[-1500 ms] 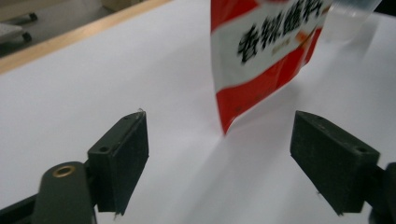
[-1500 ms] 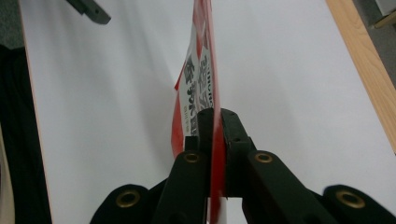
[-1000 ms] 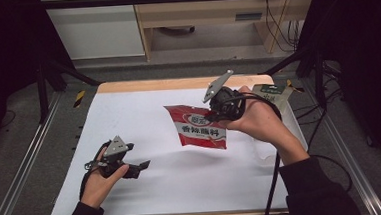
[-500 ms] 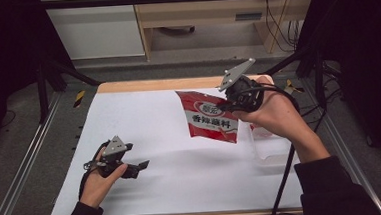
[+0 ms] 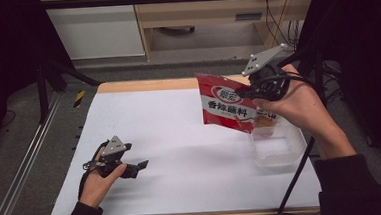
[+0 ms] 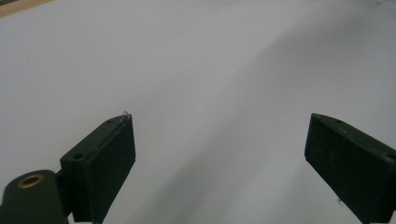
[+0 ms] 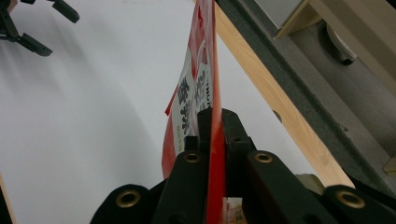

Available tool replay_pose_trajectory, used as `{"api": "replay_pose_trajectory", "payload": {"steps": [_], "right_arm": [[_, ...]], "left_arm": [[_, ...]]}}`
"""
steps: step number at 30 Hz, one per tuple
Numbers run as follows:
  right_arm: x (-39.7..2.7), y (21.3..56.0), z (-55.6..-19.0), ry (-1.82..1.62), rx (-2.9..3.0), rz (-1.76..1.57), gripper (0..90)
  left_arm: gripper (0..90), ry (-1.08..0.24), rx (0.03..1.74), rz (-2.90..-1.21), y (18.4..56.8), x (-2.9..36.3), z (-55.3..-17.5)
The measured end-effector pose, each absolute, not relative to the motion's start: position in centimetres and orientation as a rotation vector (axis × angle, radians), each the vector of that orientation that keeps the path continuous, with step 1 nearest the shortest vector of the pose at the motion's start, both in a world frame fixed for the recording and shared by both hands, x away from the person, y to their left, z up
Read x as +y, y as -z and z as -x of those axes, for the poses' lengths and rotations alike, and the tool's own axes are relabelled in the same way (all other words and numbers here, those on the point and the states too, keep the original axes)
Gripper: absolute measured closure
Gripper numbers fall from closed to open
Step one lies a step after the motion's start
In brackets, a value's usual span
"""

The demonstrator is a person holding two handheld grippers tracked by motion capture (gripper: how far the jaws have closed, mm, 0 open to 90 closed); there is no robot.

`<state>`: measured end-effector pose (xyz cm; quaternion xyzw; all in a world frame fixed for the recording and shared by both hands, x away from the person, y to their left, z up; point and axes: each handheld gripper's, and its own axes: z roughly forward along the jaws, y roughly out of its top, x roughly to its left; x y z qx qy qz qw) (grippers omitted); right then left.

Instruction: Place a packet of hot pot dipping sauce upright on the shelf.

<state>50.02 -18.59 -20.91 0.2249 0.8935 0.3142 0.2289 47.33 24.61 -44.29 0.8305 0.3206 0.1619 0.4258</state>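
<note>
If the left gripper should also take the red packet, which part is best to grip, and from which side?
Probably the free left edge of the red packet, approached from the table's left. The packet hangs flat and upright, pinched at its right edge by the right gripper, so thin open jaws of the left gripper could close across it.

The right gripper [image 7: 211, 122] has its two black fingers [image 7: 233, 135] pressed together on the edge of a red seasoning packet [image 7: 194, 88], seen almost edge-on. The packet stands up from the fingers, its printed white-and-red face turned toward the white bench [image 7: 93, 116]. Beyond it runs the bench's wooden edge [image 7: 275, 100], with grey floor past that. At the top left corner the other gripper [image 7: 32, 25] lies over the white surface.
</note>
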Motion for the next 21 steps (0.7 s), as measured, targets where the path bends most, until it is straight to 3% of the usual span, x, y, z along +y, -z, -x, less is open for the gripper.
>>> {"api": "replay_pose_trajectory", "payload": {"steps": [21], "right_arm": [[-25.0,20.8,-48.7,-0.805,2.406,-0.756,89.4]], "left_arm": [[8.8,-0.403,0.798,-2.075,44.2,24.7,-47.3]]}}
